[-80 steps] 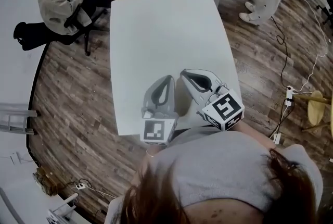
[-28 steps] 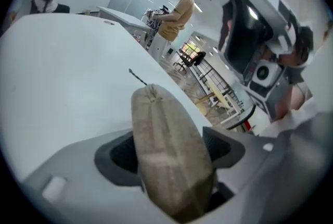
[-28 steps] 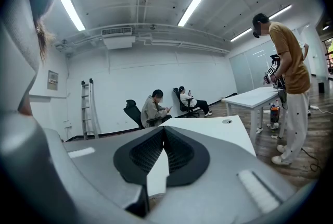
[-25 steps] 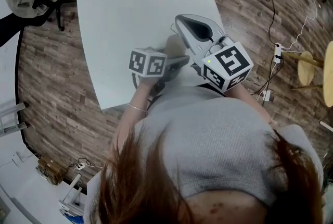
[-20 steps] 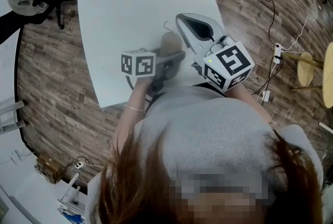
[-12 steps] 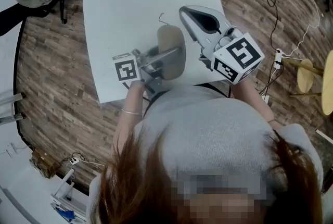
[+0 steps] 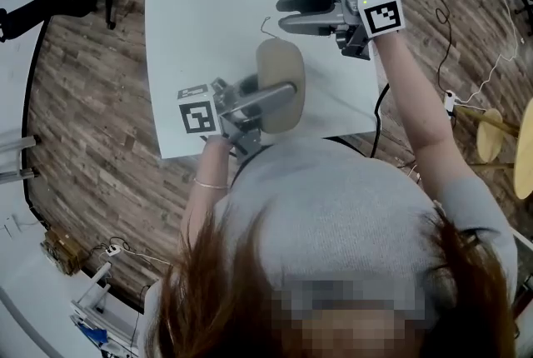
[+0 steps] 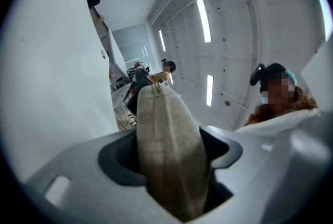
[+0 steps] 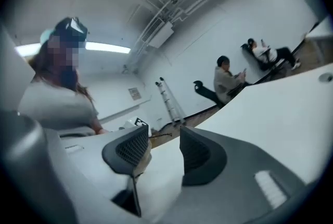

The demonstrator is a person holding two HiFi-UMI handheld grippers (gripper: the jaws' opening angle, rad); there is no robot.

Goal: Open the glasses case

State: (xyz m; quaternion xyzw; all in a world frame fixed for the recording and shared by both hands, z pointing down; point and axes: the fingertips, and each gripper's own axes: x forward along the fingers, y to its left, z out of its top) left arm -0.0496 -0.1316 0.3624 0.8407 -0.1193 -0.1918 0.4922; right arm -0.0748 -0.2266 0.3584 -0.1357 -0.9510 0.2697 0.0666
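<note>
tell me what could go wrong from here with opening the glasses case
The left gripper clamps the glasses case across its middle, so that squeeze may keep it from opening when pulled. The right gripper, whose jaws have just been opening with nothing between them, sits off the case's far end by the thin cord. It might catch only that cord and tug the whole case loose.

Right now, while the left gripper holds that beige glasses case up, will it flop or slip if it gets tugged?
Probably not floppy: the glasses case sticks out of the left gripper without sagging. Its matte, cloth-like skin looks grippy, so slipping seems unlikely. It seems light, held by one pinch.
</note>
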